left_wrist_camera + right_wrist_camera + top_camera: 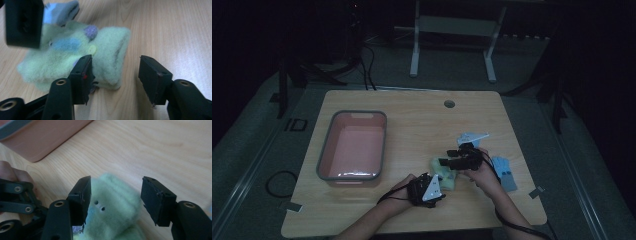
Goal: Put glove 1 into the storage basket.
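The room is dim; a light wooden table [412, 125] stands on a grey floor, with a white-legged frame beyond it. Nearest the person, the left gripper [428, 189] sits low at the near edge, jaws spread apart and holding nothing; in the left gripper view one jaw rests against the fuzzy green sock [75, 55] while the other stands clear on bare wood. Just beyond, the right gripper [451, 162] hovers over the same sock, jaws likewise released, straddling its upper end without closing. The sock lies flat on the table right of centre, between the two grippers. Its long axis appears to run from the near gripper toward the far one, open cuff toward the left gripper, though the fabric is bunched and the toe end cannot be told. Judged step: seizing the sock at both ends. Each jaw pair should bracket a full fold before closing. Farther right lie blue-grey socks [504, 172]; far left, the pink tub [324, 150].
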`<state>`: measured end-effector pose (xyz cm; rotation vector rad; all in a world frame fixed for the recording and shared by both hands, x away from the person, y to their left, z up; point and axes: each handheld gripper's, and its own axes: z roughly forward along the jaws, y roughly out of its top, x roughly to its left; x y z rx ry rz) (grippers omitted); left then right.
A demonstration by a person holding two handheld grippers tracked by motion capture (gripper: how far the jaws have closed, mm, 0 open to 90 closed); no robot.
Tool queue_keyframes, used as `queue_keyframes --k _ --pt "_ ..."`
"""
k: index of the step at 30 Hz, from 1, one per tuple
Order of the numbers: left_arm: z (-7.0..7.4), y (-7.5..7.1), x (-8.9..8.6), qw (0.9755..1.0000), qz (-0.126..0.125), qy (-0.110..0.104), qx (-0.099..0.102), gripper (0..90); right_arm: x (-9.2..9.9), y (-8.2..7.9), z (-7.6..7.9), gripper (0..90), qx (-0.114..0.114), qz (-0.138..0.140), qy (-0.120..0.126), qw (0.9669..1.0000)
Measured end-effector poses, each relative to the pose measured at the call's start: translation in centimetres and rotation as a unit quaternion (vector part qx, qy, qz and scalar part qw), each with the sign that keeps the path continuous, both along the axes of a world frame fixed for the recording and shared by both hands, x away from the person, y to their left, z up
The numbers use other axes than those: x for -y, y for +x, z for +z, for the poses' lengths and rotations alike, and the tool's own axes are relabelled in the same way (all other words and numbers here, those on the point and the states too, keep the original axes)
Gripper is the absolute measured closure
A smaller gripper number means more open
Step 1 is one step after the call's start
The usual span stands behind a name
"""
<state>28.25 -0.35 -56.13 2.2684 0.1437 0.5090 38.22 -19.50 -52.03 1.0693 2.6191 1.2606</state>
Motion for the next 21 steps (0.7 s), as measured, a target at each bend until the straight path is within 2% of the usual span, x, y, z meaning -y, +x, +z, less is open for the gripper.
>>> queue_keyframes --k 3,7,10,13,18,21 --pt "-0.2 0.3 0.1 0.9999 0.004 0.013 0.008 47.3 0.0 0.3 -1.0 40.9 -0.013 -0.006 -0.004 0.9999" --pt "-0.4 0.4 0.6 0.9998 0.008 0.014 0.012 47.4 0.2 0.5 -2.4 41.3 -0.037 -0.011 -0.01 0.9992" --pt "-0.4 0.2 1.2 0.9993 0.013 0.024 0.026 49.1 0.5 0.6 -3.0 42.5 -0.053 -0.012 0.001 0.9985" --pt "-0.4 0.4 1.6 0.9984 0.024 0.036 0.037 58.8 0.6 0.7 -3.3 45.6 -0.062 -0.012 0.008 0.9979" --pt "-0.2 0.9 1.5 0.9988 0.029 0.035 0.016 72.2 0.6 0.7 -3.3 57.8 -0.072 -0.01 0.01 0.9973" --pt "0.2 1.3 1.3 0.9989 0.031 0.036 -0.003 76.2 0.7 0.7 -3.0 66.1 -0.077 -0.011 0.015 0.9969"
